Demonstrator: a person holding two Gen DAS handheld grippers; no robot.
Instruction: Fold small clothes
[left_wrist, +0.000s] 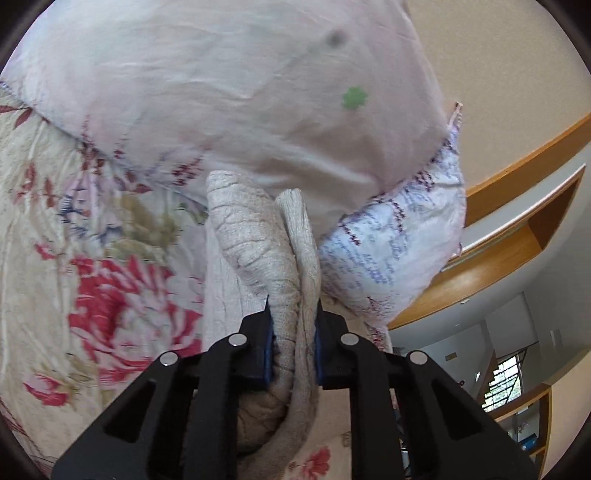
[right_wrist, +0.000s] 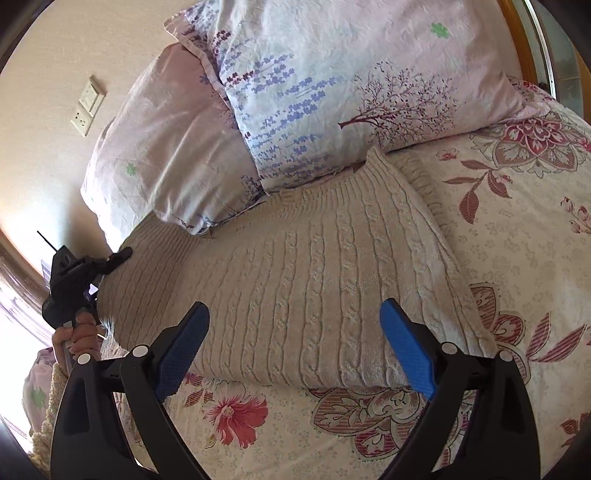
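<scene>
A cream cable-knit sweater (right_wrist: 314, 266) lies folded on the floral bedsheet (right_wrist: 517, 240), its far edge against the pillows. My left gripper (left_wrist: 293, 314) is shut on a bunched fold of the sweater (left_wrist: 258, 236). It also shows in the right wrist view (right_wrist: 74, 280) at the sweater's left edge, held by a hand. My right gripper (right_wrist: 295, 332) is open and empty, its blue pads (right_wrist: 406, 347) hovering over the sweater's near edge.
Two pink-and-lavender pillows (right_wrist: 332, 81) lie at the bed's head against a beige wall with a switch plate (right_wrist: 86, 107). In the left wrist view a pillow (left_wrist: 221, 85) fills the top, and wooden shelving (left_wrist: 517, 236) stands to the right.
</scene>
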